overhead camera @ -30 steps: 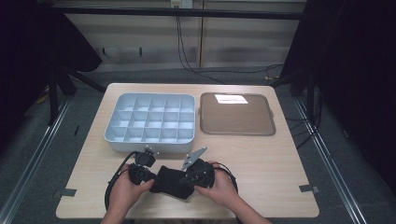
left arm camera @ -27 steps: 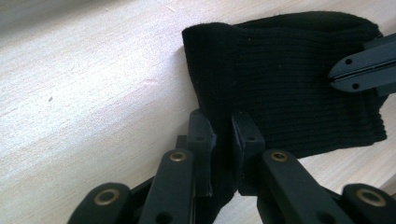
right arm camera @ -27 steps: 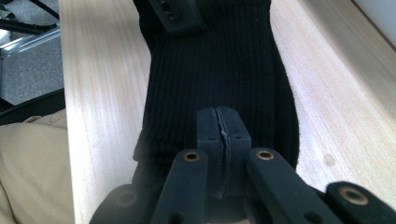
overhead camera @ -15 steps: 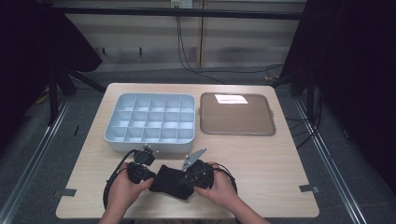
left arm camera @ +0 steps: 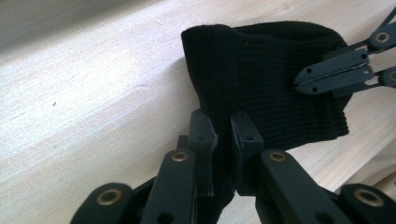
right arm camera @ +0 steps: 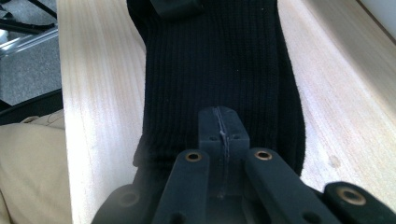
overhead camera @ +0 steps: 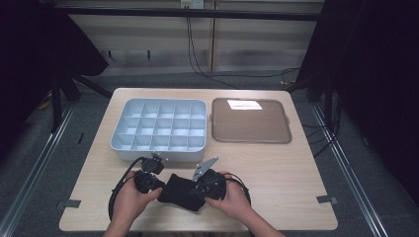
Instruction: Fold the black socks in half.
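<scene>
Black sock (overhead camera: 179,190) lies on wooden table (overhead camera: 276,168) near front edge, betw. both hands. Left gripper (left arm camera: 223,135) pinches one end; right gripper (right arm camera: 219,126) clamps tight on other.

Light wood table (overhead camera: 296,168) on grey carpet floor (overhead camera: 44,163) w/ dark curtains (overhead camera: 380,74) (both sides).

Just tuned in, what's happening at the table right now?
A person holds a black sock between two grippers near the table's front edge. The left gripper pinches one end, the right gripper is shut on the other. The compartment tray and brown tray sit behind, untouched.
</scene>
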A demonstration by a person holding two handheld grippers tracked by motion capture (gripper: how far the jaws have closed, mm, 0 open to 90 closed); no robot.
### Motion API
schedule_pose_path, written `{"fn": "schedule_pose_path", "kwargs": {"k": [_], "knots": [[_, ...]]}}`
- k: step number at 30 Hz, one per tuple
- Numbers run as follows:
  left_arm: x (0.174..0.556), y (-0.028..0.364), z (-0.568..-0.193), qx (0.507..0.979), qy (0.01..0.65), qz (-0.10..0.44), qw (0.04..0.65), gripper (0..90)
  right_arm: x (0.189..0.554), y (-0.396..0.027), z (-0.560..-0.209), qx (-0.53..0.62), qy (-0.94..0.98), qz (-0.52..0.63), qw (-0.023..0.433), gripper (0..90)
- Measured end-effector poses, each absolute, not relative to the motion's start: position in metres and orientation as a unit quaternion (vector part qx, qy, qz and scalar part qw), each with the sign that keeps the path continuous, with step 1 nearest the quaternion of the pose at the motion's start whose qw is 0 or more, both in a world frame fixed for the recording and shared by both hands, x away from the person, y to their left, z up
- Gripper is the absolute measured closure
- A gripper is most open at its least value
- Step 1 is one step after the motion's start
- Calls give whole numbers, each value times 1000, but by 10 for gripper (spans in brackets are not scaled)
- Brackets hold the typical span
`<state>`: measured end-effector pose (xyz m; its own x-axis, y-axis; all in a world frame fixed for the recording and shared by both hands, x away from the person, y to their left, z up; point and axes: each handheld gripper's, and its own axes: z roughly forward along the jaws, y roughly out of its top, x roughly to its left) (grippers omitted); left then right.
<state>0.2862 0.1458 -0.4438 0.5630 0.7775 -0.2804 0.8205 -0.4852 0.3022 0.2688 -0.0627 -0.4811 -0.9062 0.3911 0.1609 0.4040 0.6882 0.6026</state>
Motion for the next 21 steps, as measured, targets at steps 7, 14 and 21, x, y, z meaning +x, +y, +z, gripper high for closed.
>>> {"fn": "schedule_pose_path", "kwargs": {"k": [7, 14, 21], "knots": [[285, 139, -435, 867, 454, -45, 201, 805, 269, -62, -481, -218, -919, -328, 12, 898], [283, 135, -433, 869, 451, -40, 201, 804, 269, -62, -482, -219, -918, -331, 12, 900], [282, 130, -427, 870, 444, -45, 209, 805, 269, -60, -483, -221, -916, -334, 9, 900]]}}
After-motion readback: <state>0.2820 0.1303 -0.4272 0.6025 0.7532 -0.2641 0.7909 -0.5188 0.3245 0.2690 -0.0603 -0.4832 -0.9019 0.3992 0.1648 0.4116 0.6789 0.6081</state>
